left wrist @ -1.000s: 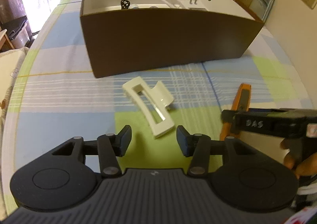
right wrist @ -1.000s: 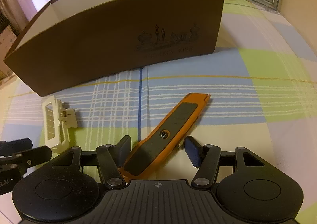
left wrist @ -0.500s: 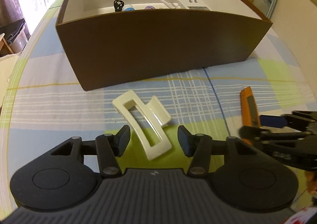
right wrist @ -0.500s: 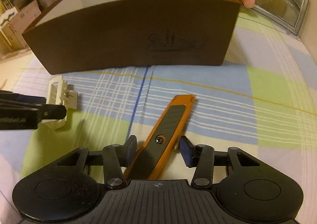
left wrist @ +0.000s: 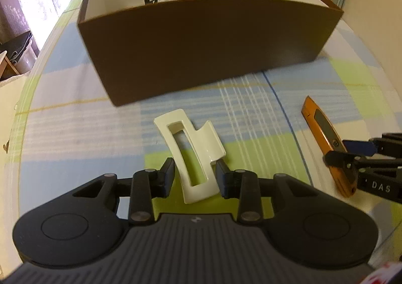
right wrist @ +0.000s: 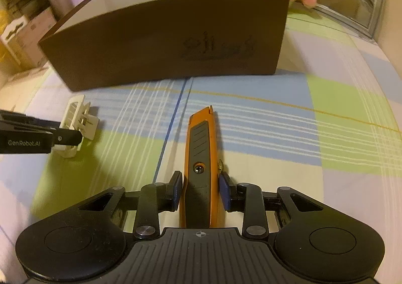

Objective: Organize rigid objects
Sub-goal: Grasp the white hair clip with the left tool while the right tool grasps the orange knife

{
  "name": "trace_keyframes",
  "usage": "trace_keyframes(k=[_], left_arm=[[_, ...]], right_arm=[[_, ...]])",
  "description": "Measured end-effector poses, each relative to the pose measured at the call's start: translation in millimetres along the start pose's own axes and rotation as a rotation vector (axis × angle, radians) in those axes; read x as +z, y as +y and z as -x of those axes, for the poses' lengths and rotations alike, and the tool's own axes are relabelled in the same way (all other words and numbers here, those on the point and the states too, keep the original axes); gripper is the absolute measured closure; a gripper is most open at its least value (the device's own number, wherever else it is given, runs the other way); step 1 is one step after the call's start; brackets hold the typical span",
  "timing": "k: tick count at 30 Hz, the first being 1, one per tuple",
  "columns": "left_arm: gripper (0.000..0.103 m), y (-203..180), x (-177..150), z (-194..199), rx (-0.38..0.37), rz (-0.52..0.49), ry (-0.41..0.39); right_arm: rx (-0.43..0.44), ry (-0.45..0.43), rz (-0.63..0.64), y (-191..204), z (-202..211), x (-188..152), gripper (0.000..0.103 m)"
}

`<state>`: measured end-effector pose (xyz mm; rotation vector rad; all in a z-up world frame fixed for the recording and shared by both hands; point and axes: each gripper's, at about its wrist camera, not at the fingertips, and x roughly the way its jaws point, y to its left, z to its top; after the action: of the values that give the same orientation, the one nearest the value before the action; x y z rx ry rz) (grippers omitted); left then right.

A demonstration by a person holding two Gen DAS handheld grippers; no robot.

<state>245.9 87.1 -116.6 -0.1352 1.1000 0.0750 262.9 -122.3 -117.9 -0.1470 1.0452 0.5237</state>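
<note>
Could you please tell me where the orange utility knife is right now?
The orange utility knife lies on the checked cloth before the brown box, between the closing right gripper fingers, right of the white hair clip.

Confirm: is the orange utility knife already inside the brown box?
No, the utility knife lies on the checked cloth in front of the brown box.

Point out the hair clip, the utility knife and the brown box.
hair clip [left wrist: 193, 156]: left wrist view, on its cream frame beside the long slot.
utility knife [right wrist: 199, 148]: right wrist view, on the grey grip panel above the screw.
brown box [left wrist: 206, 45]: left wrist view, on its near outer wall.
</note>
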Motion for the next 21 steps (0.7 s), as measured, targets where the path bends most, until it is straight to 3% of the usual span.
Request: trace_keyframes(k=[9,11,15,21], left_arm=[[0.074,3,-32,17,-0.046,0.03,0.067],[0.072,3,-33,17,-0.059,0.057,0.068],[0.06,1,-27,17,-0.07,0.084,0.043],[0.056,-4,-14,10,-0.044,0.092,0.024]], right_arm=[[0.026,0.04,0.004,-5,16,-23,0.074],[0.033,0.043,-0.023,-7,16,-25,0.072],[0.009,0.029,-0.065,-10,14,-22,0.059],[0.003,-0.004,-0.077,-10,9,-17,0.058]])
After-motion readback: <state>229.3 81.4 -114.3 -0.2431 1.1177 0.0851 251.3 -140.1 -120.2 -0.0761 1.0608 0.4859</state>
